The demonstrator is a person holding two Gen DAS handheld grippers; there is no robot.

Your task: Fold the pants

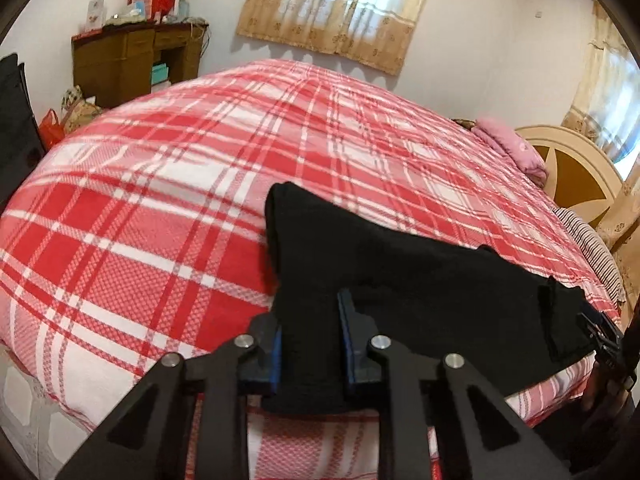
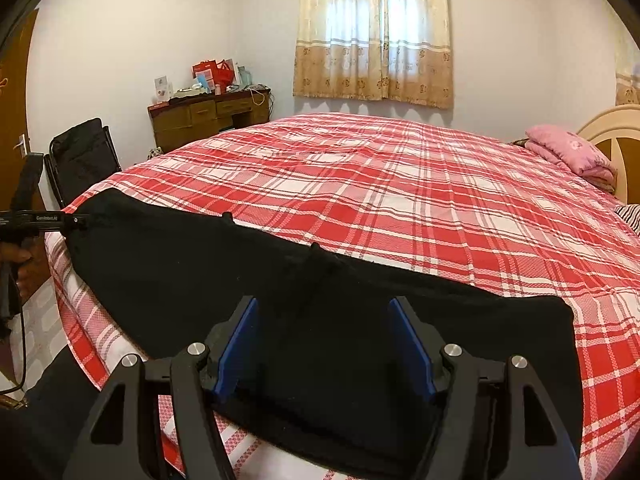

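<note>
Black pants (image 2: 320,340) lie in a long strip across the near edge of a bed with a red and white plaid cover (image 2: 380,184). In the left wrist view the pants (image 1: 400,264) run from my left gripper (image 1: 310,320) to the right. My left gripper is shut on one end of the pants, with cloth bunched between its blue pads. My right gripper (image 2: 324,320) has its jaws wide apart, one on each side of the cloth over the pants' other end. The right gripper also shows at the right edge of the left wrist view (image 1: 600,332).
A pink pillow (image 2: 568,152) and a cream headboard (image 2: 612,128) are at the bed's right end. A brown desk (image 2: 208,120) with boxes stands against the far wall. A black chair (image 2: 84,156) stands left of the bed. Curtained window (image 2: 376,40) behind.
</note>
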